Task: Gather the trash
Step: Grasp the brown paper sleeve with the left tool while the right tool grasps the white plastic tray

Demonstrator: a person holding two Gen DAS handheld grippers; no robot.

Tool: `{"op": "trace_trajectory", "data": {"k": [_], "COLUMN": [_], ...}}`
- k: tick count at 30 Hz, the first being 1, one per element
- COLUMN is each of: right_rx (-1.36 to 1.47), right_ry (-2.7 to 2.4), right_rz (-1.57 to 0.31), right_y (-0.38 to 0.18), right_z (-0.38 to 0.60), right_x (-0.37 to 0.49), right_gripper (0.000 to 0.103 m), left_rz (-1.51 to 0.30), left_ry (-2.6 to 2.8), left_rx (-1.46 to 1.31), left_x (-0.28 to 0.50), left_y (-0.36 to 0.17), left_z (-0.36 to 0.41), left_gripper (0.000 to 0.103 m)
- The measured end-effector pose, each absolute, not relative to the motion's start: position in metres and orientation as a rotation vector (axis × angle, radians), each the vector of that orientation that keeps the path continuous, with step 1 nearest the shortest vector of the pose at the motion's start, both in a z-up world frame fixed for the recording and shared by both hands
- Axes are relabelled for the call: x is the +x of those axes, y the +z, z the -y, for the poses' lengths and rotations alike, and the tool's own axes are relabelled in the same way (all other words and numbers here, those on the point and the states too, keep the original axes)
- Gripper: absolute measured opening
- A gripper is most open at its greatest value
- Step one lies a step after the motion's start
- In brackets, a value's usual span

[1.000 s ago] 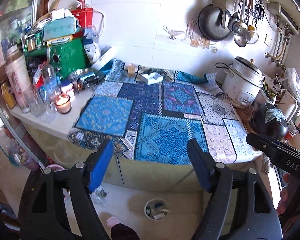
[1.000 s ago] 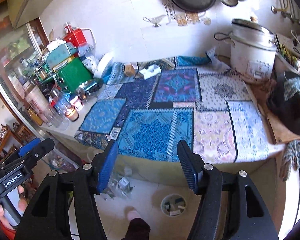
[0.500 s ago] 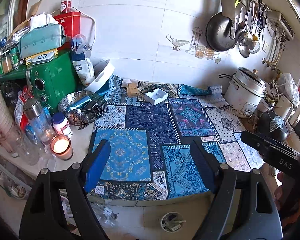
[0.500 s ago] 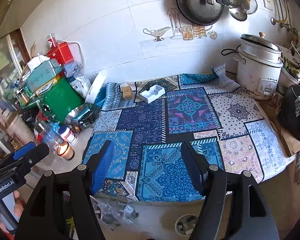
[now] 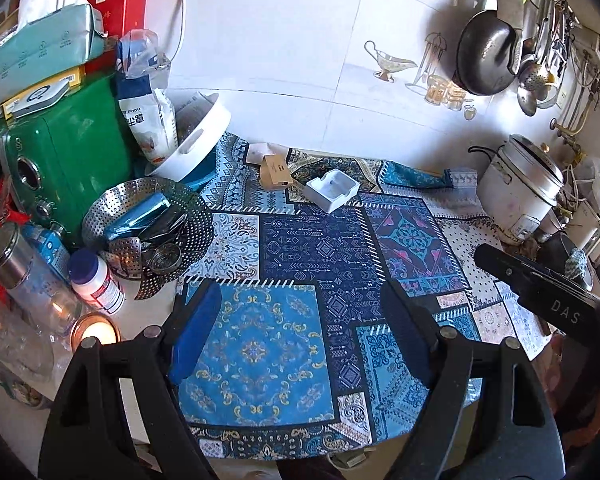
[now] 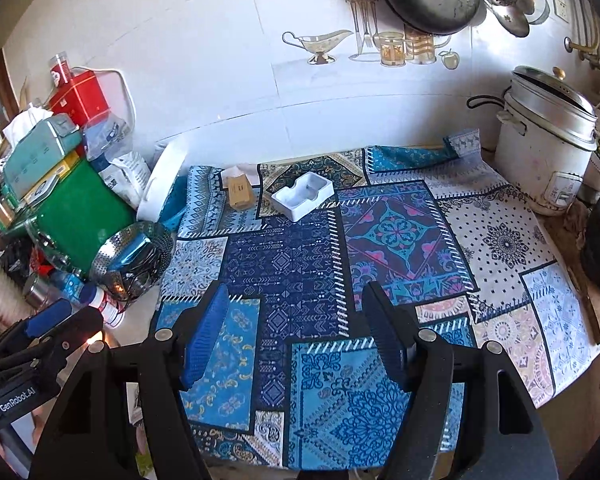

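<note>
While both grippers were held above the front edge of the counter (image 5: 152, 300), nothing was gripped by either. The left gripper (image 5: 300, 334) was seen with its jaws spread wide over a bright blue square of the patchwork cloth (image 5: 260, 352); the right gripper (image 6: 294, 338) was seen with its jaws apart and empty over the same cloth (image 6: 380, 232), somewhat less widely spread.

Two pieces of likely trash were found lying on the cloth near the tiled wall, well apart from both grippers: a small brown cardboard box (image 5: 274, 172) and, just beside it to the right, an empty white moulded tray (image 5: 331, 190). In the right wrist view the same box (image 6: 239, 191) and tray (image 6: 303, 195) were seen side by side, close but apparently not touching.

To the left, a perforated steel steamer basket (image 5: 148, 228), a green appliance (image 5: 72, 160) and a lit candle (image 5: 94, 334) were crowded together. A white rice cooker (image 6: 548, 148) was stood at the right end of the counter
</note>
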State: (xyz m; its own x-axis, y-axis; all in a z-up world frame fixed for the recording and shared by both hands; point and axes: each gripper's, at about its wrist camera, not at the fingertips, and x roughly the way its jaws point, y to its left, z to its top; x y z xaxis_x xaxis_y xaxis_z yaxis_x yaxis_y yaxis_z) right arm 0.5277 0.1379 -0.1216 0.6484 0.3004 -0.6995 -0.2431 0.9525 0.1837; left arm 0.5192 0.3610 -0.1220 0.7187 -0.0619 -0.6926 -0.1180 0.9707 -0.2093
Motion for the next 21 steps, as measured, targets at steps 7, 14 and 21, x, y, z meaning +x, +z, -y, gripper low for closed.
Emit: {"op": "trace_trajectory", "data": {"k": [7,14,21], "right_rx": [0.089,0.092,0.161], "right_ry": [0.328,0.332,0.323], "right_rz": [-0.908,-1.019,-1.103], "right_y": [-0.158,-0.214,-0.263], "right_z": [-0.160,-0.189,-0.211], "right_x": [0.632,0.741,0.806], "right_gripper": [0.066,0.066,0.066], "left_rz": [-0.853,-0.940,-1.045], "left_ry": [0.072,0.119,0.142], "left_rx": [-0.271,-0.293,-0.323], "left_x": [0.616,0.703,0.757], "left_y": [-0.151,-0.186,-0.222], "left_z": [-0.376,-0.385,-0.394], "left_gripper": [0.081,0.081,0.081]}}
